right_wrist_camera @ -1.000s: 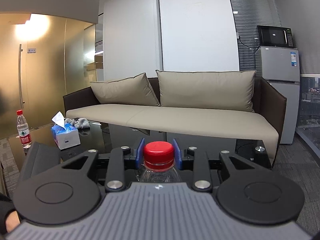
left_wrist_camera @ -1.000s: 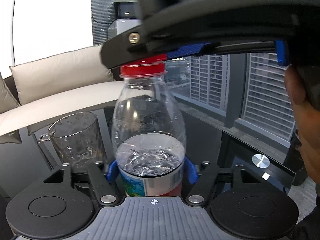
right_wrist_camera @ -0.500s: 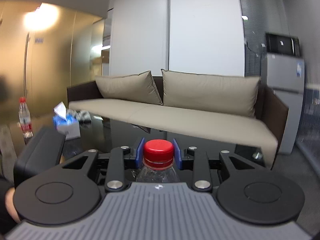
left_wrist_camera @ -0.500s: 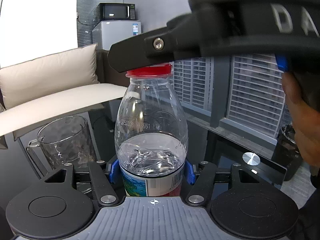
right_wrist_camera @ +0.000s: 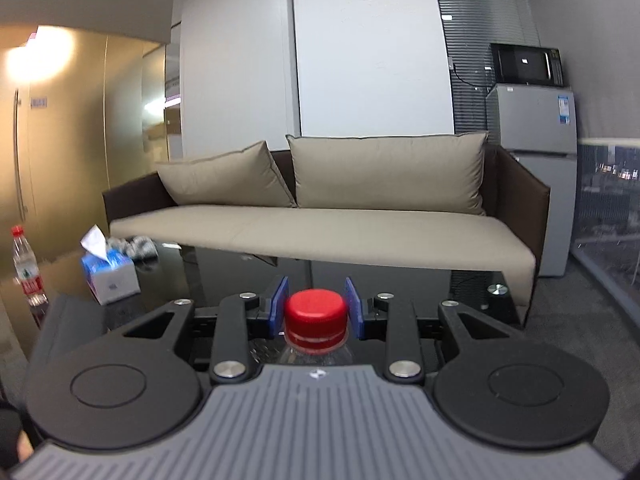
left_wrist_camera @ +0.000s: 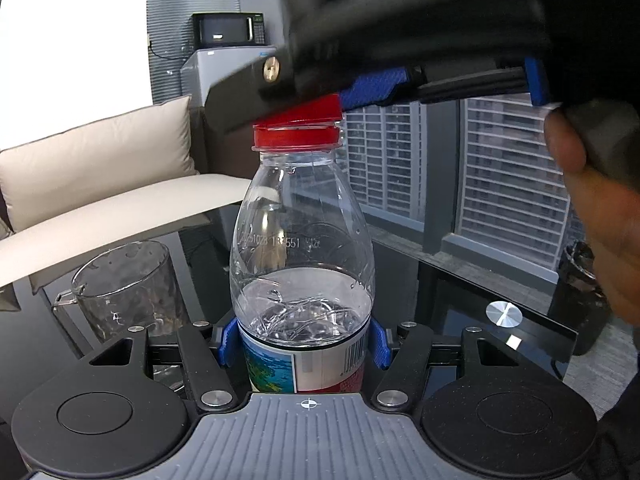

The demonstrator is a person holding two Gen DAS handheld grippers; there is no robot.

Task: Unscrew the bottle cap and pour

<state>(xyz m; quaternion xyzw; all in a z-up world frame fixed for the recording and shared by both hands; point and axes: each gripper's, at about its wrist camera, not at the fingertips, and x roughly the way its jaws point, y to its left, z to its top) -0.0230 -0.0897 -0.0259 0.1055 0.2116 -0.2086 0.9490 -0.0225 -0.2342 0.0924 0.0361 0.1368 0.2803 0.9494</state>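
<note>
A clear plastic bottle [left_wrist_camera: 302, 248], about half full of water, stands upright between the blue pads of my left gripper [left_wrist_camera: 303, 345], which is shut on its labelled lower body. Its red cap [left_wrist_camera: 304, 118] sits slightly raised above the red neck ring. My right gripper [right_wrist_camera: 316, 309] comes in over the bottle top and is shut on the red cap [right_wrist_camera: 315, 312], one blue pad pressing each side. In the left wrist view the right gripper's black body hides the upper part of the cap. A clear glass mug [left_wrist_camera: 128, 288] stands on the dark glass table to the left of the bottle.
The dark glass table [left_wrist_camera: 460, 292] ends at a corner on the right. A tissue box [right_wrist_camera: 110, 276] and a second water bottle [right_wrist_camera: 26, 272] stand far left on it. A beige sofa [right_wrist_camera: 320, 224] lies behind; a person's hand [left_wrist_camera: 592, 216] holds the right gripper.
The right gripper has rolled around the cap, and the cap now shows a gap above its neck ring. The bottle stays held in the same place.
</note>
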